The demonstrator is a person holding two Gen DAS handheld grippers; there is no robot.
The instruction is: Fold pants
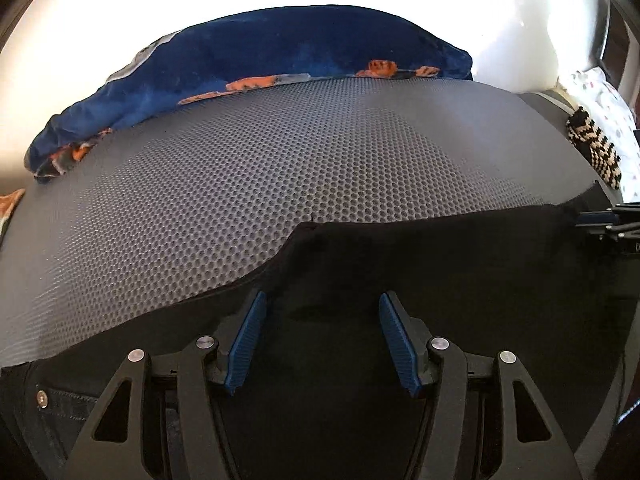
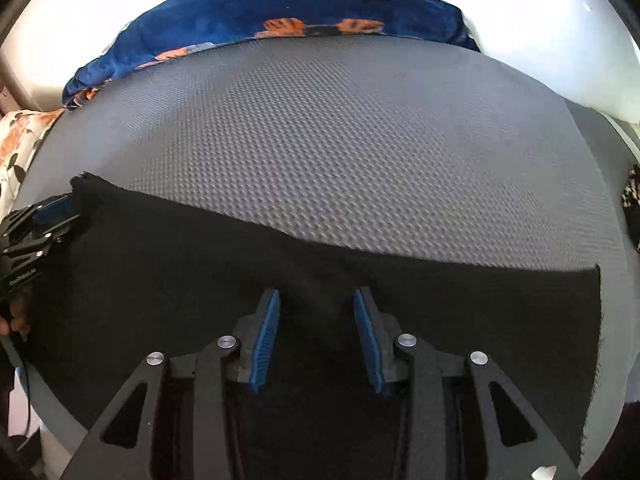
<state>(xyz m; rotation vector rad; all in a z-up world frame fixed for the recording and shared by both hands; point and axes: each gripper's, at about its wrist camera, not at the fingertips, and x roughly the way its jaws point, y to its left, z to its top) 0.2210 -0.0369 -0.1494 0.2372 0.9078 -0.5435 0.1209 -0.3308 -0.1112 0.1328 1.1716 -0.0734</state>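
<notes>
Black pants [image 1: 440, 272] lie flat on a grey dimpled mat [image 1: 260, 160], near its front edge. In the left wrist view a rivet and pocket seam show at the lower left, so the waist end is there. My left gripper [image 1: 322, 304] is open, its blue pads just above the pants with nothing between them. My right gripper [image 2: 316, 300] is also open above the pants [image 2: 180, 264], nothing held. The pants' frayed hem shows at the right [image 2: 596, 320]. Each gripper shows at the edge of the other's view, the right one [image 1: 600, 222] and the left one [image 2: 44, 220].
A blue blanket with orange patches [image 1: 248, 60] is bunched along the mat's far edge. A black-and-cream knitted item [image 1: 596, 148] lies at the mat's right edge, beside white dotted fabric [image 1: 612, 112]. Floral cloth [image 2: 20, 144] lies to the left.
</notes>
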